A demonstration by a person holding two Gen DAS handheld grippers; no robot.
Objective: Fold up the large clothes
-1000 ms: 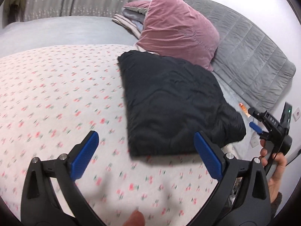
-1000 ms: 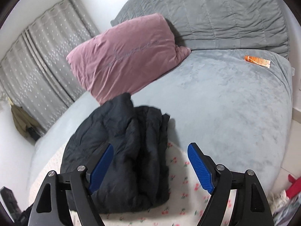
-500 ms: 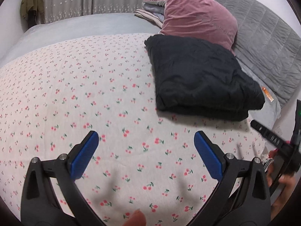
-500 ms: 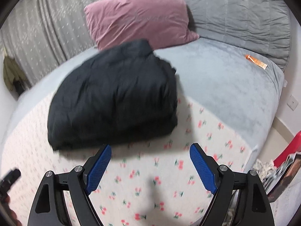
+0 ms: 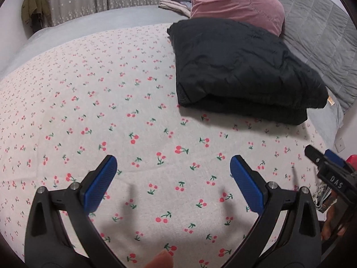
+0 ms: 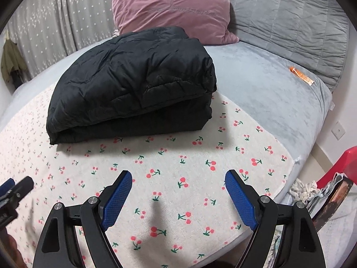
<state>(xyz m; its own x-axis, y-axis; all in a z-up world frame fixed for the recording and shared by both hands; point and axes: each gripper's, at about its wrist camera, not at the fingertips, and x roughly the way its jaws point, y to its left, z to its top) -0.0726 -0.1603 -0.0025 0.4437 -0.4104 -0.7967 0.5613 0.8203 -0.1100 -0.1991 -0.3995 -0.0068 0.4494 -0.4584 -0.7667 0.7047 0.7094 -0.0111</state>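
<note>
Right tool (image 6: 177,192) agape, empty — folded black jacket (image 6: 133,82), long side crosswise

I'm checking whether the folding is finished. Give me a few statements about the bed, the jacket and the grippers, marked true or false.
1. The black jacket lies folded on the cherry-print sheet. True.
2. The right gripper is shut on the jacket. False: it is open and empty.
3. A pink pillow sits behind the jacket. True.
4. The left gripper holds a sleeve. False: it is open over the bare sheet.
</note>
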